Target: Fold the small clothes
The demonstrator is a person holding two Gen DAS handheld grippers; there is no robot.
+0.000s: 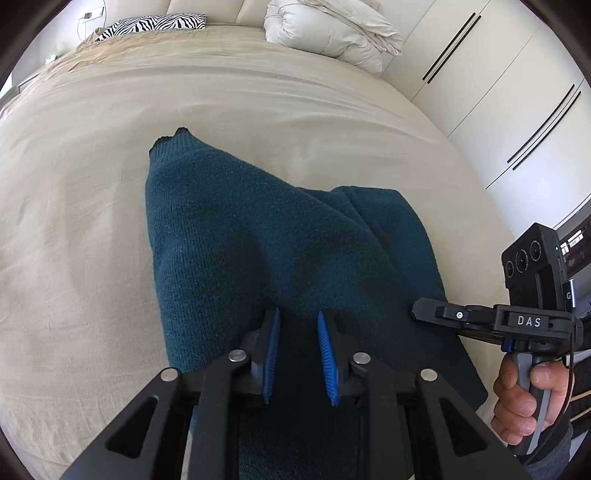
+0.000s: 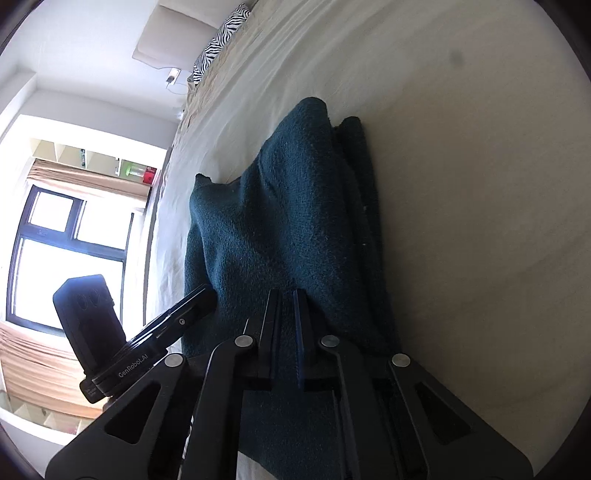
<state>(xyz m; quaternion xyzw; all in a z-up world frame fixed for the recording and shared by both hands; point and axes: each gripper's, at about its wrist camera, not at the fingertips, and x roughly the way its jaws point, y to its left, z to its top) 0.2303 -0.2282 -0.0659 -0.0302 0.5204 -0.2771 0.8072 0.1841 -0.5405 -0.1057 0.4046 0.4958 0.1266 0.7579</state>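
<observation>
Near the bed's foot edge, your right claw pinched the teal sweater; left claw sat part-open, gripping nothing. Match corners before lifting.

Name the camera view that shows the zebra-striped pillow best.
The left wrist view. There the zebra-striped pillow lies at the head of the bed, its top face and stripes plainly visible. The right wrist view shows the same pillow only edge-on, narrow and tilted along the bed's far side.
</observation>
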